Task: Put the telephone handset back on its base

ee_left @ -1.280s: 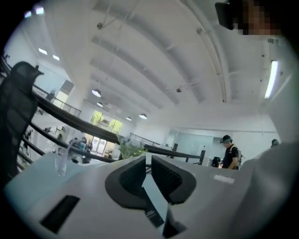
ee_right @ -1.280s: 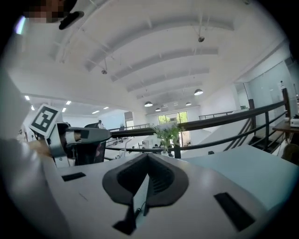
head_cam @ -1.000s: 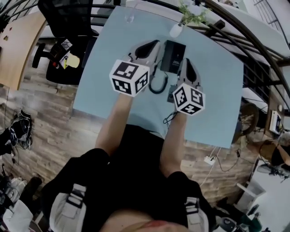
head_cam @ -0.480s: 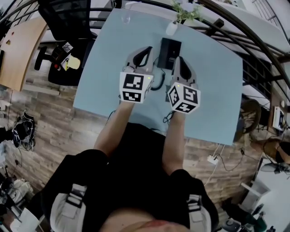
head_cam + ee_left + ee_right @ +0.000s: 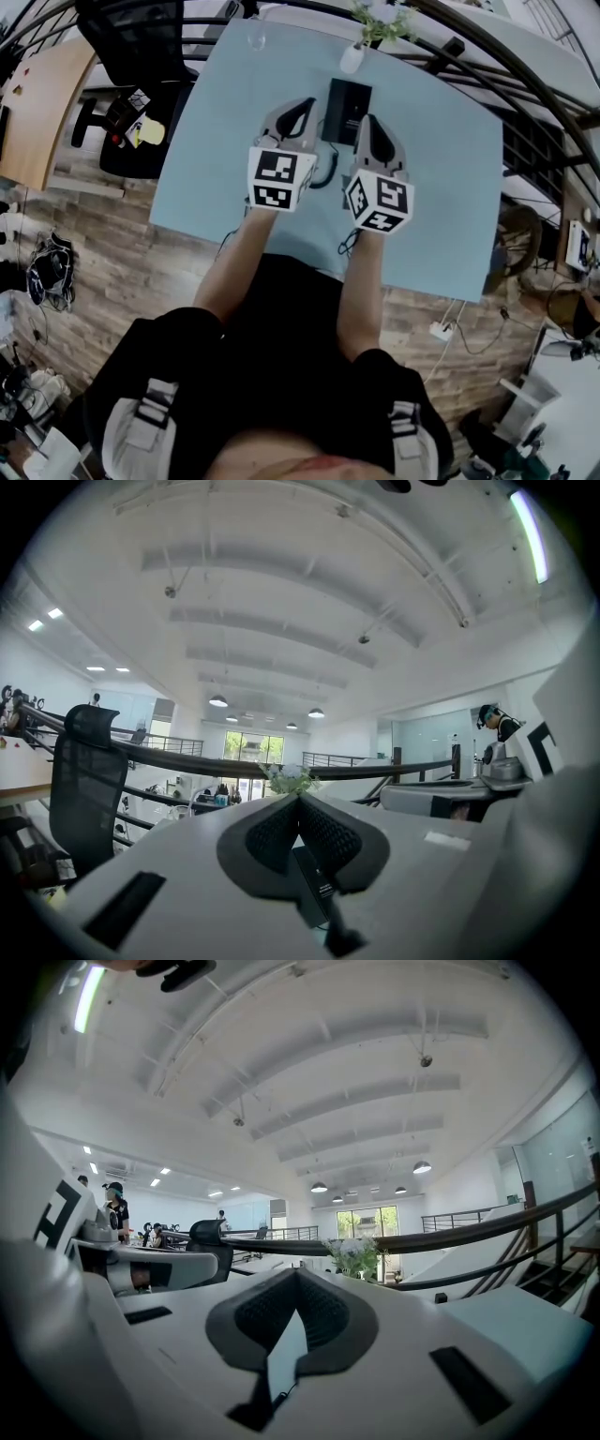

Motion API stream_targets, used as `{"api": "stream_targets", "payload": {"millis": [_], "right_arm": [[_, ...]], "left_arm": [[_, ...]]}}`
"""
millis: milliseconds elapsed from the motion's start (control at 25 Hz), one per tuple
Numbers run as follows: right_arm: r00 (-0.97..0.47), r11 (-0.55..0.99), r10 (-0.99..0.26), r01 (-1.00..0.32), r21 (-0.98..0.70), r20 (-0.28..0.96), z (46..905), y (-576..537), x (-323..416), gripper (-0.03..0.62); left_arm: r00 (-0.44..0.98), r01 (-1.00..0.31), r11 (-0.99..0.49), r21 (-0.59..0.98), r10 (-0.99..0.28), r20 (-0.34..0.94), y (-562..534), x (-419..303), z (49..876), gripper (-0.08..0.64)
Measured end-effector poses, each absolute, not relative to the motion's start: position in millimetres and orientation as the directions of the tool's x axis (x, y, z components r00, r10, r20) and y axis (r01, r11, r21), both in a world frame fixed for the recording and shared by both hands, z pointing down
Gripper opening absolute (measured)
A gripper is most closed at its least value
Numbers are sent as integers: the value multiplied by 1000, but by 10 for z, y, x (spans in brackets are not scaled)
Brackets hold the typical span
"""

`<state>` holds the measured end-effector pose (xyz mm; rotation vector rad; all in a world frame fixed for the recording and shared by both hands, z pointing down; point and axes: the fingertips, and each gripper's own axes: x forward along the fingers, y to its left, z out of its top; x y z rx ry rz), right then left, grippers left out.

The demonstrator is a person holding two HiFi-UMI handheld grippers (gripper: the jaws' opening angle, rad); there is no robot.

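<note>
The table (image 5: 202,155) is bare on its left and right sides and along its near edge, so there is wide room there. At the far middle the black telephone (image 5: 349,111) stands just ahead of the left gripper (image 5: 304,105) and right gripper (image 5: 367,123). Its coiled cord (image 5: 322,178) lies in the narrow gap between them. A vase (image 5: 352,59) and a glass (image 5: 258,39) stand at the far edge, with a railing (image 5: 525,86) beyond

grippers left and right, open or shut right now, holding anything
Left gripper: closed, nothing between the jaws.
Right gripper: closed, nothing between the jaws.
</note>
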<state>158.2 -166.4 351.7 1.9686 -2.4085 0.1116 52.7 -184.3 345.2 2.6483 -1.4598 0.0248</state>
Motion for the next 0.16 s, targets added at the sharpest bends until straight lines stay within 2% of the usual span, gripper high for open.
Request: {"api": "stream_targets", "payload": {"millis": [160], "right_arm": [[-204, 202, -976, -979, -38, 71, 3546, -1720, 1600, -8]], "left_arm": [[535, -844, -528, 99, -842, 72, -1902, 542, 3474, -2]]}}
